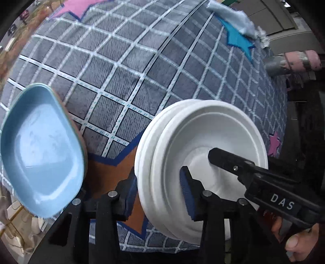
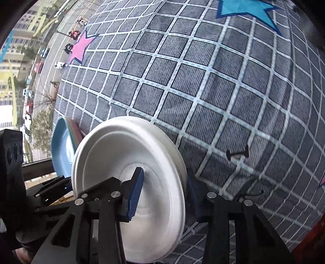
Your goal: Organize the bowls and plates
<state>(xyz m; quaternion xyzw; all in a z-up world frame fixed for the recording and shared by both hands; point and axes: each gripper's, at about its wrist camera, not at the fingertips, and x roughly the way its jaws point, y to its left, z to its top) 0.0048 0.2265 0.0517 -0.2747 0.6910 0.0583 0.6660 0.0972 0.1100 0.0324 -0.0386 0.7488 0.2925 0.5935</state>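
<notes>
A stack of white plates point(image 1: 195, 162) sits on the grey checked cloth; it also shows in the right wrist view point(image 2: 130, 182). My left gripper point(image 1: 160, 195) straddles the near rim, one blue pad inside the top plate and one outside. My right gripper point(image 2: 164, 195) straddles the opposite rim the same way, and its finger shows reaching into the plate in the left wrist view point(image 1: 227, 160). Both look closed on the stack. A light blue bowl point(image 1: 42, 154) stands to the left, its edge visible in the right wrist view point(image 2: 61, 148).
The checked cloth point(image 1: 142, 67) has pink, blue and orange star patches. A crumpled pale blue cloth point(image 1: 233, 18) lies at the far edge, with a pink and grey object point(image 1: 292, 61) beyond. A small black clip point(image 2: 237, 154) lies on the cloth. A window is at the left.
</notes>
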